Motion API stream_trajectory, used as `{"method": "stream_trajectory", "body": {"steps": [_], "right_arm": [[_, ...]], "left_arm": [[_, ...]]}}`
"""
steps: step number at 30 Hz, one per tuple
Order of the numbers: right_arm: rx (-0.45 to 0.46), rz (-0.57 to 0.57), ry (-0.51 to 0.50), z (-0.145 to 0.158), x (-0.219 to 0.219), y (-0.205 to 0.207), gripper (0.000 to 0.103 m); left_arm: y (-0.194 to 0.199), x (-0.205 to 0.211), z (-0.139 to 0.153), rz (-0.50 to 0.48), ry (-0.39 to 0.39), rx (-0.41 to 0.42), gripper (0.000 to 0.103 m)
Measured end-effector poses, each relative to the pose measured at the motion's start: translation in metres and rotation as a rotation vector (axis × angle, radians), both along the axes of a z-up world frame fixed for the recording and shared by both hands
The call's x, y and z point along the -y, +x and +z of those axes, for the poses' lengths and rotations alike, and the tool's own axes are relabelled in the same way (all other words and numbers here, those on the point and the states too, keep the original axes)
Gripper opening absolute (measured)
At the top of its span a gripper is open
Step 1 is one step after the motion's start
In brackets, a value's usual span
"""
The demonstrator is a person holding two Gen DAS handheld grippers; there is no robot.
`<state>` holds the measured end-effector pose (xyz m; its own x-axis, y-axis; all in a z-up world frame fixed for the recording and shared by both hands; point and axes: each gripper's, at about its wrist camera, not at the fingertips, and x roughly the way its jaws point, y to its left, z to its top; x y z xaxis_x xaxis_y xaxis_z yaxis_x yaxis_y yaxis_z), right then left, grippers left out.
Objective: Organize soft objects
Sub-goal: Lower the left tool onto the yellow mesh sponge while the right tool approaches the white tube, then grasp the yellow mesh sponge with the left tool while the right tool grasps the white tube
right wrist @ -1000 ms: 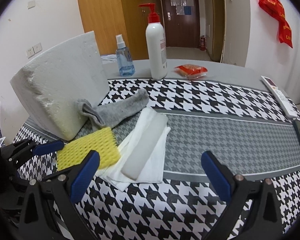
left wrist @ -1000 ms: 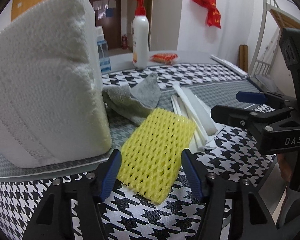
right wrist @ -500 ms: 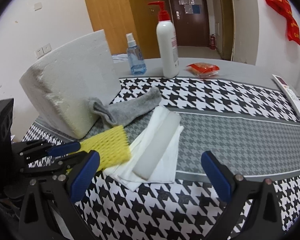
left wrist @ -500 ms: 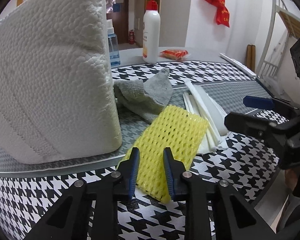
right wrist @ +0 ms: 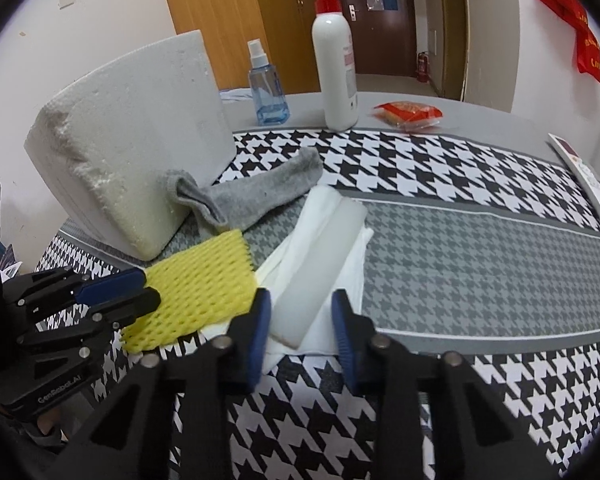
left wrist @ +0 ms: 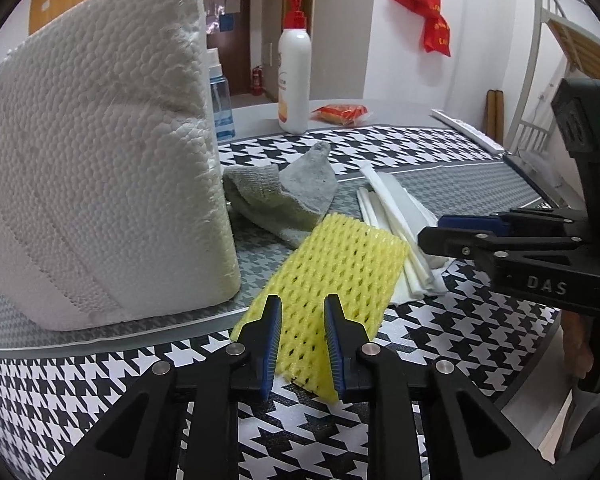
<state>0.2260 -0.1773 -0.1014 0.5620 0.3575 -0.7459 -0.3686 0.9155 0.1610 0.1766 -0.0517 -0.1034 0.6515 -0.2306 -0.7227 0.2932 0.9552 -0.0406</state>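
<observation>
Little of the tidying looks done: the soft things lie in one loose heap toward the lower left of the right wrist view, on the checked worktop [right wrist: 460, 248]. The left gripper [left wrist: 302, 340] has its blue pads narrowed onto the near corner of the yellow foam net [left wrist: 332, 272], pinching it while the net's far end rests on the white folded foam sheets [right wrist: 320, 264]. The right gripper [right wrist: 300, 332] is closing its jaws around the near end of the pale foam strip [right wrist: 320, 272] lying on top of those sheets; the pads look just beside it, not yet pressing. The grey sock [right wrist: 252, 196] sprawls behind, touching the big white foam block [right wrist: 132, 152] at the left. Nothing has been lifted or sorted into a place, and I see no bin or box to receive anything. By my reckoning every piece is left to deal with, net and strip first
</observation>
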Motion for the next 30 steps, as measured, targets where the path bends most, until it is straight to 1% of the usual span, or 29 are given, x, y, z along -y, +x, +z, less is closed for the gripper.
{"method": "stream_trajectory", "body": {"steps": [1,4,8,10,13,14,17,18,21,28,30], "right_arm": [[-0.004,0.000,-0.001,-0.001,0.000,0.000,0.031],[-0.014,0.004,-0.008,-0.002,-0.001,0.000,0.029],[-0.032,0.002,-0.009,-0.006,-0.003,0.002,0.029],[-0.034,0.000,0.000,-0.007,-0.002,0.004,0.029],[-0.035,0.008,0.001,-0.008,-0.003,0.006,0.029],[-0.036,0.007,0.004,-0.008,-0.002,0.007,0.027],[-0.031,0.011,0.001,-0.007,-0.003,0.006,0.012],[-0.028,0.014,0.004,-0.005,-0.003,0.004,0.011],[-0.011,0.016,0.015,0.001,0.003,0.000,0.011],[0.035,-0.003,0.015,0.014,0.017,-0.011,0.011],[0.044,-0.020,0.022,0.018,0.023,-0.015,0.011]], "left_arm": [[-0.001,0.000,0.001,-0.004,-0.002,0.003,0.024],[-0.002,-0.001,0.002,-0.005,-0.005,0.005,0.024],[-0.005,-0.001,0.003,-0.010,-0.010,0.009,0.027],[-0.006,-0.002,0.002,-0.010,-0.010,0.007,0.031],[-0.008,-0.002,0.003,-0.014,-0.016,0.012,0.031],[-0.009,-0.002,0.003,-0.014,-0.017,0.014,0.031],[-0.010,-0.002,0.005,-0.011,-0.014,0.020,0.032],[-0.011,-0.002,0.005,-0.011,-0.013,0.021,0.034],[-0.014,-0.003,0.008,-0.011,-0.016,0.031,0.043],[-0.018,-0.001,0.010,-0.009,-0.014,0.035,0.044],[-0.019,0.001,0.010,-0.011,-0.012,0.037,0.047]]}}
